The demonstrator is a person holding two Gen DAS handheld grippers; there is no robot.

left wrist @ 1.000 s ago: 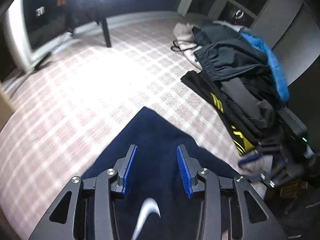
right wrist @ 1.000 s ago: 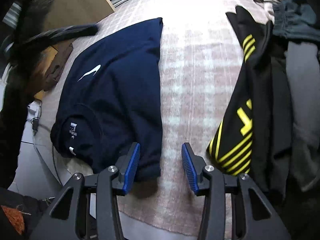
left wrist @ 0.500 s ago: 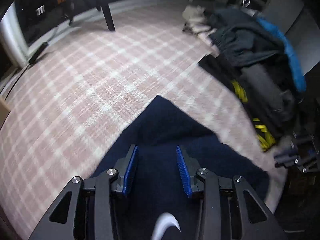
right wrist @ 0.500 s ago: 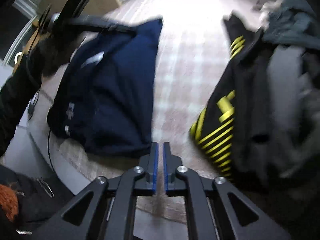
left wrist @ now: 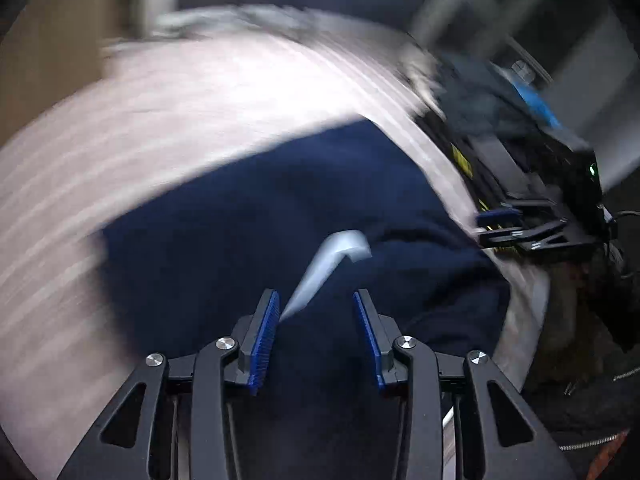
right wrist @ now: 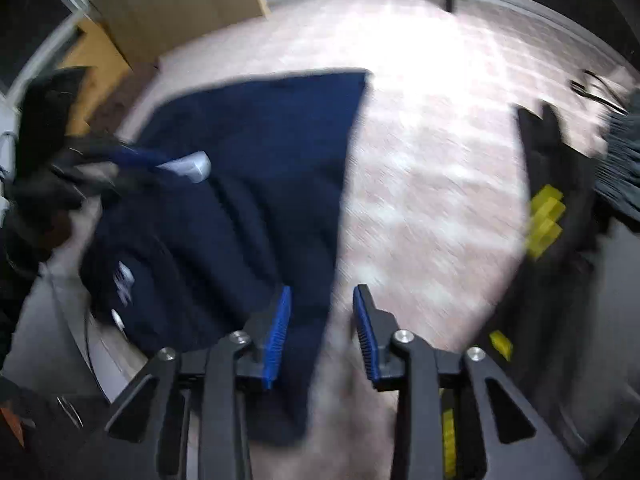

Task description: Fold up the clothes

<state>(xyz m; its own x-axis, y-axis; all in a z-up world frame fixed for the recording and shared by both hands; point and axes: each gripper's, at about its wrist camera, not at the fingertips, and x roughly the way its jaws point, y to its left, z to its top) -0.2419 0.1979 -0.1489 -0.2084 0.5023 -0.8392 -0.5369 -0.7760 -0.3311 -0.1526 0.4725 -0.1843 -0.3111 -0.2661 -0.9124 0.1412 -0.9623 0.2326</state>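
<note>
Although motion blur smears both views, the pink-and-white checked cloth-covered table (left wrist: 168,128) reads as the largest surface, its rounded near edge cut off by the frame in each view. On it lies the navy blue cotton T-shirt with a white swoosh logo (left wrist: 280,216), spread near the table's near edge. In the right wrist view the shirt's long axis runs from its collar at the near edge (right wrist: 124,280) to its hem, which points toward the table's far edge; the collar label is too blurred to read. Along the table's right edge sits the pile of dark garments, one black with yellow stripes (right wrist: 548,216), partly cropped and too smeared to separate piece from piece. The left gripper (left wrist: 316,320) hangs low over the shirt's middle, its blue-padded fingers (left wrist: 266,328) spread apart with the white swoosh (left wrist: 332,260) showing just beyond and between them; whether the pads touch the fabric cannot be told. The right gripper (right wrist: 322,324) is held above the shirt's near right corner, its fingers likewise spread, the left pad over navy fabric and the right pad over bare tablecloth, gripping nothing. In the right wrist view the left gripper appears only as a dark blur at the shirt's left side (right wrist: 92,164).
</note>
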